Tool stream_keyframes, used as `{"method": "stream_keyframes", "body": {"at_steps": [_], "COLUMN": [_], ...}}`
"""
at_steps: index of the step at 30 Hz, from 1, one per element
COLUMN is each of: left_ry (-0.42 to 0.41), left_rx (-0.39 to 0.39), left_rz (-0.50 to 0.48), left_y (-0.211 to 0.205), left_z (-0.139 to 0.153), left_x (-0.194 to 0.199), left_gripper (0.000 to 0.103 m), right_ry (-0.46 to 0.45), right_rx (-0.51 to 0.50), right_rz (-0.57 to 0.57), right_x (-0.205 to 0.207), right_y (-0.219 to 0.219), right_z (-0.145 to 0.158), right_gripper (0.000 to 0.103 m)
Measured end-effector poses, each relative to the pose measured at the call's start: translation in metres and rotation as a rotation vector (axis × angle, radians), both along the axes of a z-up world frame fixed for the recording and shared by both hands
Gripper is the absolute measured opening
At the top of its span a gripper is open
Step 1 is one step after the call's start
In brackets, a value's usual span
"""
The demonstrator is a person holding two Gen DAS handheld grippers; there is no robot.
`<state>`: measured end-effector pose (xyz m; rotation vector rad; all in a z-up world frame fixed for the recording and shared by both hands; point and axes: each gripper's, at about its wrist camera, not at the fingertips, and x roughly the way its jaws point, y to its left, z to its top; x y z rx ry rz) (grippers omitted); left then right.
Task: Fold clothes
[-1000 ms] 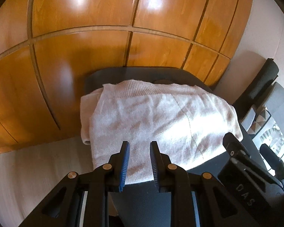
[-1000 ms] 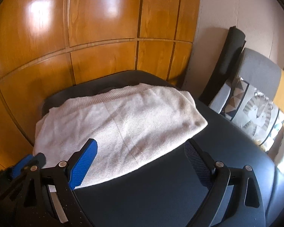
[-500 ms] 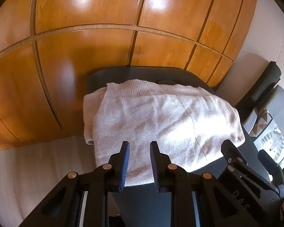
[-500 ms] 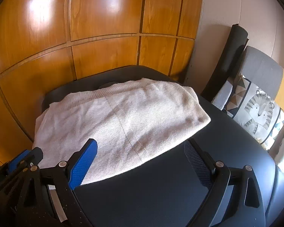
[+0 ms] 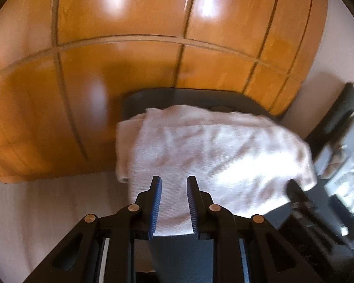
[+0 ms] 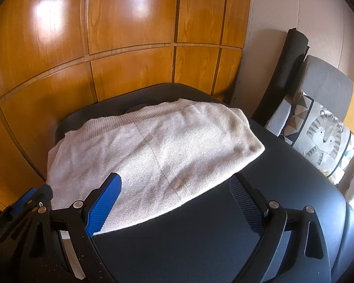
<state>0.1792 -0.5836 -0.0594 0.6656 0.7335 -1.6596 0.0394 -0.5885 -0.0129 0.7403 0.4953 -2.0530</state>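
A folded cream knit garment (image 5: pixel 212 153) lies on a dark padded surface (image 5: pixel 184 254), its left end hanging a little over the edge. My left gripper (image 5: pixel 173 180) hovers over the garment's near left edge, open by a narrow gap with nothing between its blue pads. The left wrist view is blurred. My right gripper (image 6: pixel 175 176) stands wide open just above the near edge of the garment (image 6: pixel 158 151), holding nothing. The left gripper (image 6: pixel 35 194) shows at the lower left of the right wrist view.
Glossy wooden cupboard panels (image 6: pixel 106 47) rise right behind the dark surface (image 6: pixel 224 235). At the right are a black roll (image 6: pixel 285 70), a grey backrest (image 6: pixel 328 85) and a tiger-print cushion (image 6: pixel 323 136). Pale floor (image 5: pixel 35 212) lies to the left.
The left wrist view has tilted a little and turned blurry, so the garment sits slightly further right in it. Both grippers keep the same opening and the garment has not moved.
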Motion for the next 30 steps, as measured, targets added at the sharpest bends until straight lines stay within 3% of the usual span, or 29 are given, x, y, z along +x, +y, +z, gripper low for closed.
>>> {"method": "stream_keyframes", "body": {"at_steps": [2,5,30], "left_ry": [-0.044,-0.018,0.043], "left_rx": [0.029,0.072,-0.065], "left_rz": [0.005,-0.019,-0.118], "left_y": [-0.001,-0.001,0.012], "left_z": [-0.005,-0.011,0.003], "left_x": [-0.004,-0.005,-0.010], "left_gripper": [0.022,0.022,0.021], "right_ry": [-0.001,0.000,-0.023], "right_rx": [0.000,0.003,0.008], "right_rz": [0.002,-0.002,-0.022], "right_x": [0.000,0.000,-0.008], "right_y": [0.000,-0.001,0.004], "right_z": [-0.001,-0.001,-0.009], "right_gripper": [0.095,0.095,0.095]}}
